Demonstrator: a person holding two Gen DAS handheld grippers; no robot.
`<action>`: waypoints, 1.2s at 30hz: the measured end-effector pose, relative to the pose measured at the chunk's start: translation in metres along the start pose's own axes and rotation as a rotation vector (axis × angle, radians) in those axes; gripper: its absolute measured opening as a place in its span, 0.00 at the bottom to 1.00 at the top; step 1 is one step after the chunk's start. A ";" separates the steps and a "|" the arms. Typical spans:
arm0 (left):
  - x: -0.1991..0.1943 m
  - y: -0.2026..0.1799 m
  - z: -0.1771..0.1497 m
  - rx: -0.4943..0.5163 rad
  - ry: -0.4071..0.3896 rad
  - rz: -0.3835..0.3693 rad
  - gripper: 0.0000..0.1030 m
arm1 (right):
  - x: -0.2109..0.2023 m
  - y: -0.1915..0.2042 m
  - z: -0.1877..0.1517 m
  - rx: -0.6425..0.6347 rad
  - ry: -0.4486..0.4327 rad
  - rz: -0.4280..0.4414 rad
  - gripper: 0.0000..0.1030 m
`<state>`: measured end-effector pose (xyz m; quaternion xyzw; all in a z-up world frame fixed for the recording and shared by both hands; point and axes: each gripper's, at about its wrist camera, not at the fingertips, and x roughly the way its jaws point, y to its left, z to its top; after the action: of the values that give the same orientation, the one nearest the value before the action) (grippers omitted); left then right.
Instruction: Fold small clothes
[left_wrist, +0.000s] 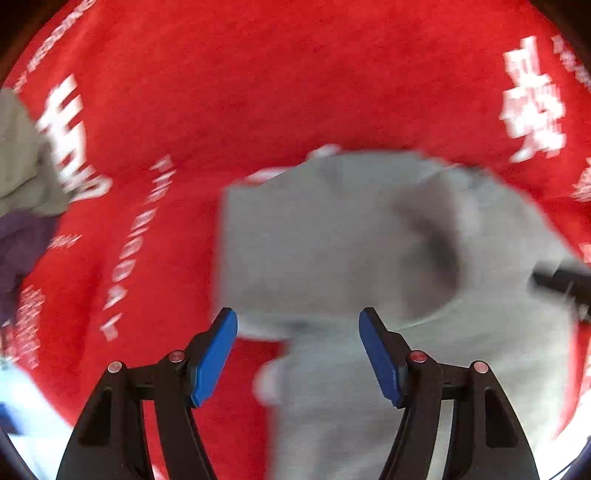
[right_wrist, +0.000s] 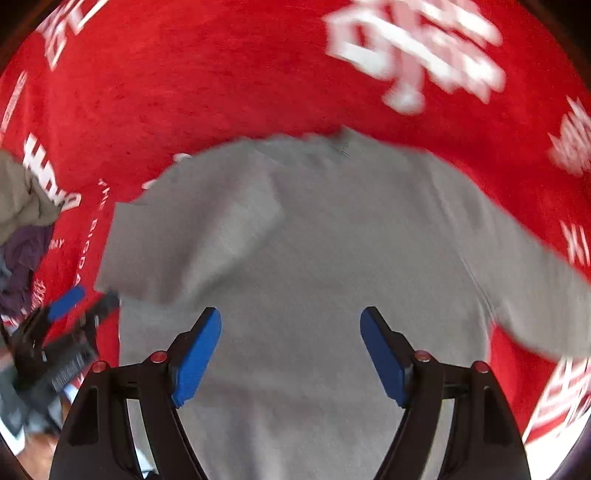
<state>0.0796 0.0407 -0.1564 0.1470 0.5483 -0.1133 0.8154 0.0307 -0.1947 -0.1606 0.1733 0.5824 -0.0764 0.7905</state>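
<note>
A small grey long-sleeved shirt (right_wrist: 314, 236) lies flat on a red cloth with white lettering (right_wrist: 221, 74). Its left sleeve is folded over the body; its right sleeve (right_wrist: 535, 280) stretches out to the right. My right gripper (right_wrist: 291, 332) is open and empty above the shirt's body. My left gripper (left_wrist: 297, 332) is open and empty over the shirt's left edge (left_wrist: 332, 240). The left gripper also shows in the right wrist view (right_wrist: 62, 325), at the shirt's lower left. Both views are blurred by motion.
A pile of other clothes, olive (left_wrist: 26, 162) and dark purple (left_wrist: 22, 243), lies at the left edge of the red cloth. The same pile shows in the right wrist view (right_wrist: 22, 206). The table's pale edge (right_wrist: 554, 417) shows at lower right.
</note>
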 end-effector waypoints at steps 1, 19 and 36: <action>0.011 0.008 -0.004 -0.010 0.039 0.023 0.68 | 0.007 0.014 0.009 -0.034 -0.007 -0.010 0.78; 0.063 0.022 0.009 -0.116 0.114 0.013 0.68 | 0.054 -0.068 0.021 0.374 0.020 0.039 0.58; 0.066 0.023 0.010 -0.135 0.113 0.050 0.68 | 0.072 -0.074 -0.011 0.636 -0.012 0.371 0.55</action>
<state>0.1208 0.0567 -0.2117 0.1115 0.5961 -0.0470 0.7938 0.0188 -0.2532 -0.2451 0.5126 0.4838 -0.1100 0.7008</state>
